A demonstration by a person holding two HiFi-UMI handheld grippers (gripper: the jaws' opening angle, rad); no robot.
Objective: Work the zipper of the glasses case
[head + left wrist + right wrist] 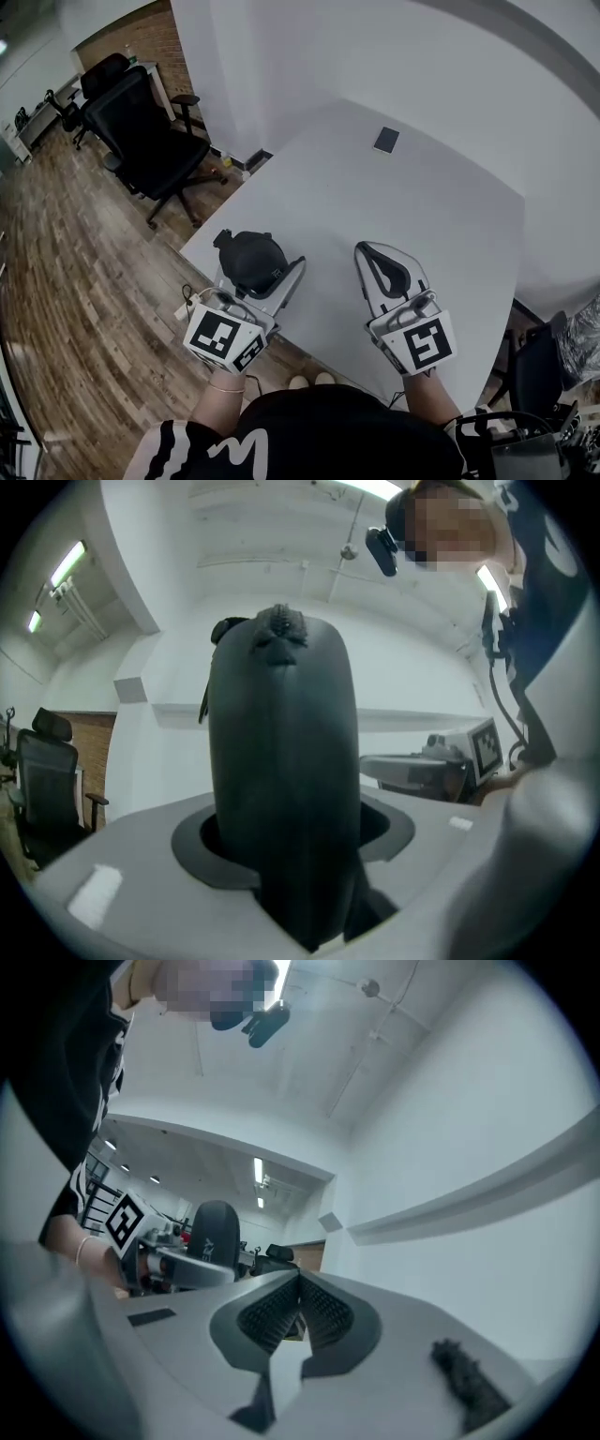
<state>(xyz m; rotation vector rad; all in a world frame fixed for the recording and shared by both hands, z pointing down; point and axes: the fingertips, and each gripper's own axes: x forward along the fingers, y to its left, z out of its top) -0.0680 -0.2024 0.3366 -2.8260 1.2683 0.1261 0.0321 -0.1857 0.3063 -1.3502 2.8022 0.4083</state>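
Close to the person, the left gripper (261, 277) is clamped on the dark glasses case (281, 761), which stands upright between its jaws at the near left edge of the white table (422, 206). Beside it, well apart from the case, the right gripper (373, 251) has its jaws together, empty. Farther off lies a small dark slab (386, 140).

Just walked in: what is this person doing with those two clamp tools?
A person stands at a white table with a hand-held gripper in each hand. The left gripper is clamped on a black glasses case, holding it up on end near the table's near edge. The right gripper is shut and empty, off to the side and not touching the case. Nothing is on the zipper at this moment.
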